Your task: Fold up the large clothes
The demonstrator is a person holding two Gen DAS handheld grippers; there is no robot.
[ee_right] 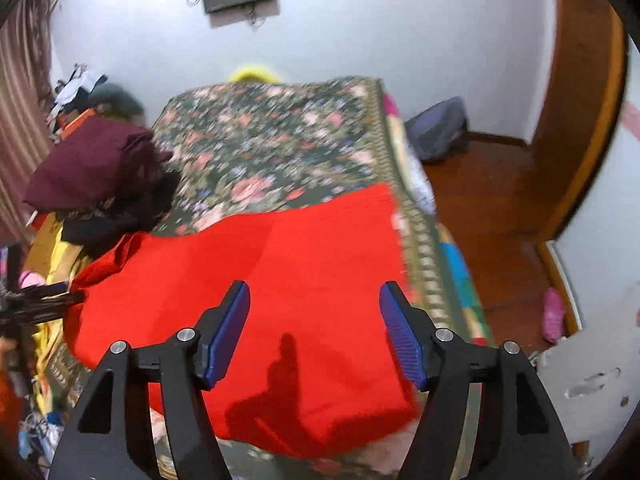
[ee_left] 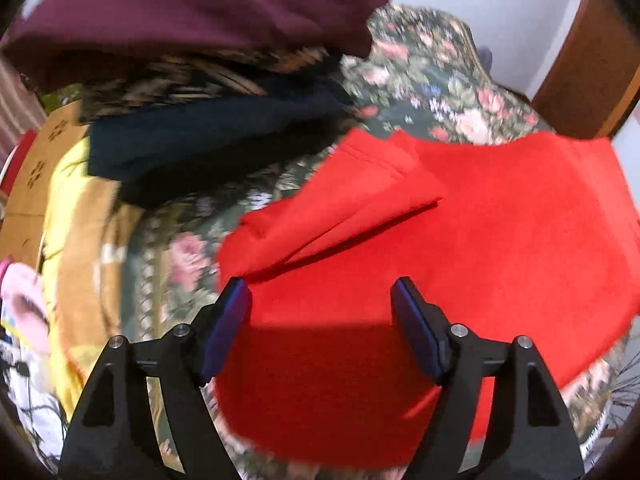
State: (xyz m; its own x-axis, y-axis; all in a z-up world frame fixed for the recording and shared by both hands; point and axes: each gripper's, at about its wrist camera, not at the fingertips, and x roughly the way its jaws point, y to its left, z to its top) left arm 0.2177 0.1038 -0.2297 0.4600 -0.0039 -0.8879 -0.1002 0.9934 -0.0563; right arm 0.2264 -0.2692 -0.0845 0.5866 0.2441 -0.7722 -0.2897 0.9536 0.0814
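A large red garment (ee_left: 460, 240) lies spread on the floral bedspread (ee_left: 440, 92); its left part is folded over in a loose flap (ee_left: 340, 216). It also shows in the right wrist view (ee_right: 280, 272), flat on the bedspread (ee_right: 272, 136). My left gripper (ee_left: 320, 304) is open and empty, above the garment's near left part. My right gripper (ee_right: 316, 308) is open and empty, above the garment's near middle, with its shadow on the cloth.
A pile of folded clothes, maroon (ee_left: 192, 8) on top of patterned and dark navy pieces (ee_left: 208, 136), sits on the bed's left side (ee_right: 92, 164). Yellow cloth (ee_left: 68, 208) lies at the left. Wooden floor (ee_right: 500, 208), a door frame and a backpack (ee_right: 438, 128) are right of the bed.
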